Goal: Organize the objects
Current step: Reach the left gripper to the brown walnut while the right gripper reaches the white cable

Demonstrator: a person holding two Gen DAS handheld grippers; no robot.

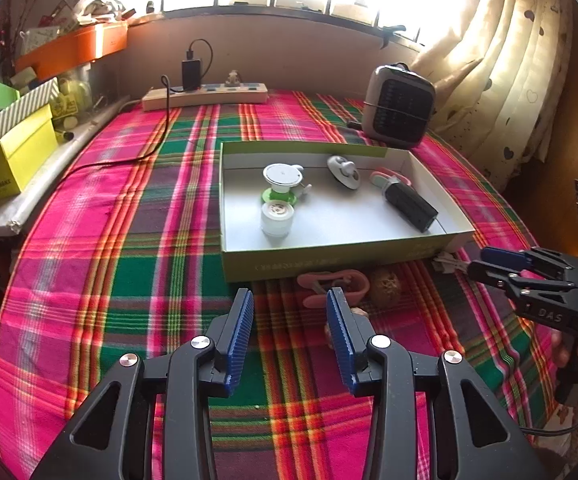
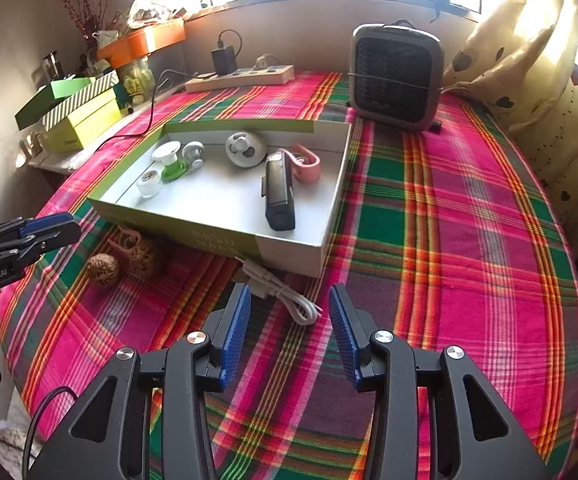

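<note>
**Four loose items outside the box, both tongs empty**

Largest hazard first: nudging the open cardboard box (image 1: pixel 329 258). Near wall close ahead of both tools, so any overshoot likely to shove it across the plaid cloth (image 2: pixel 469 240) and tumble what already lies inside, such as the black device (image 2: pixel 279 192) or the small white jar (image 1: pixel 276 220).

Next, the white cable (image 2: pixel 285 298): lying in a loose loop against the box's near corner. Pinched by one strand only, likely to trail, snag on the box wall, or slip free on the way in.

Then the two walnuts (image 2: pixel 103 270), round and hard, near the front wall. Prone to rolling off under a glancing touch or squirting out from ribbed pads.

Smallest, the pink clip (image 1: pixel 335 286), tucked right against the box front. Awkward to reach without bumping wall or nuts.

Pose: left gripper (image 1: pixel 289 320) angled steeply down at the cloth, short of the box, pads spread with only fabric between them, pink clip just past its right fingertip. Right gripper (image 2: pixel 289 312) tilted down likewise, pads spread and empty, cable end just ahead of the tips. Neither touching anything.
</note>
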